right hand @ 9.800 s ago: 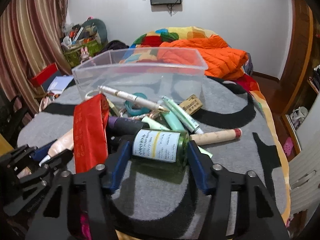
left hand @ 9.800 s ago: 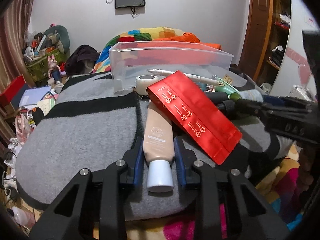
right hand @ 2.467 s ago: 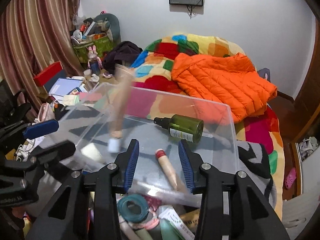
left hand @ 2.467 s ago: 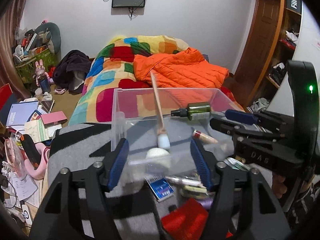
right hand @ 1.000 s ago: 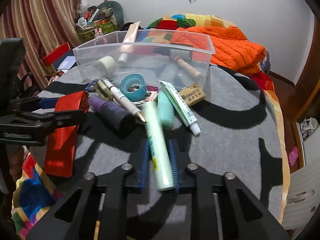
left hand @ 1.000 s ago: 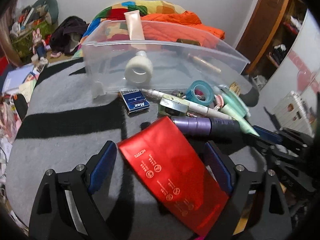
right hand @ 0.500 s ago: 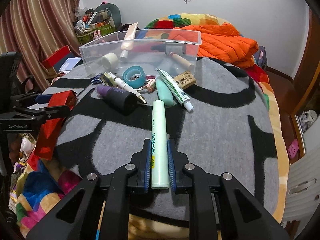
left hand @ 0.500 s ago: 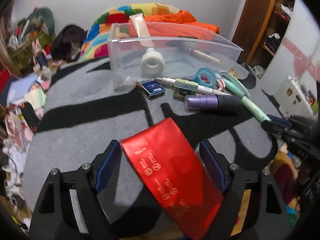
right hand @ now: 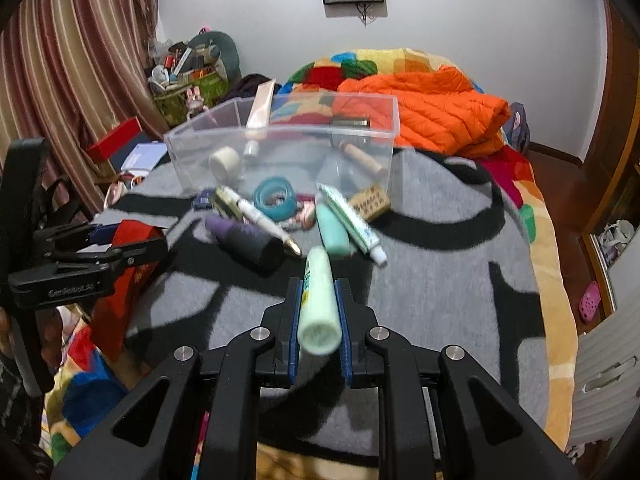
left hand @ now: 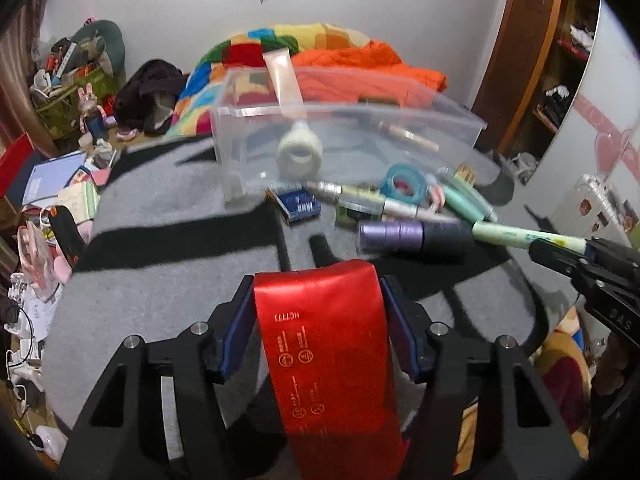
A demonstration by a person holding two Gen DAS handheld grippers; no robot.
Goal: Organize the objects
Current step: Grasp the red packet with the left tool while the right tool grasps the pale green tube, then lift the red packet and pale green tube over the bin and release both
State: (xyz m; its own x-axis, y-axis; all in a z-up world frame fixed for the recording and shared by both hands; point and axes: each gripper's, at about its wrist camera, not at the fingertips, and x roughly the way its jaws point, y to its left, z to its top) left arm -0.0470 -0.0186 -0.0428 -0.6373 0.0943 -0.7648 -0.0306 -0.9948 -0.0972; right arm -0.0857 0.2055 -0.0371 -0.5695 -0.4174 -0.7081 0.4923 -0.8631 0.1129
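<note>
My left gripper (left hand: 318,292) is shut on a red foil pouch (left hand: 328,344), held above the grey blanket. The pouch also shows in the right wrist view (right hand: 124,276). My right gripper (right hand: 318,292) is shut on a pale green tube (right hand: 319,300), lifted off the blanket; it also shows in the left wrist view (left hand: 528,236). A clear plastic bin (left hand: 400,136) stands beyond, holding a beige tube (left hand: 284,76), a tape roll (left hand: 300,152), a wooden stick (right hand: 362,158) and a green bottle (right hand: 350,121).
Loose items lie in front of the bin: a purple-black cylinder (left hand: 412,236), a teal tape ring (right hand: 276,198), a white pen (right hand: 260,216), a blue box (left hand: 298,204), a mint tube (right hand: 332,232), a toothpaste tube (right hand: 352,220), an eraser (right hand: 370,202). An orange jacket (right hand: 432,116) lies behind.
Both grippers have lifted and pulled back with their loads. The left has closed tighter on the red pouch; the green tube now tilts up off the blanket in the right gripper.
</note>
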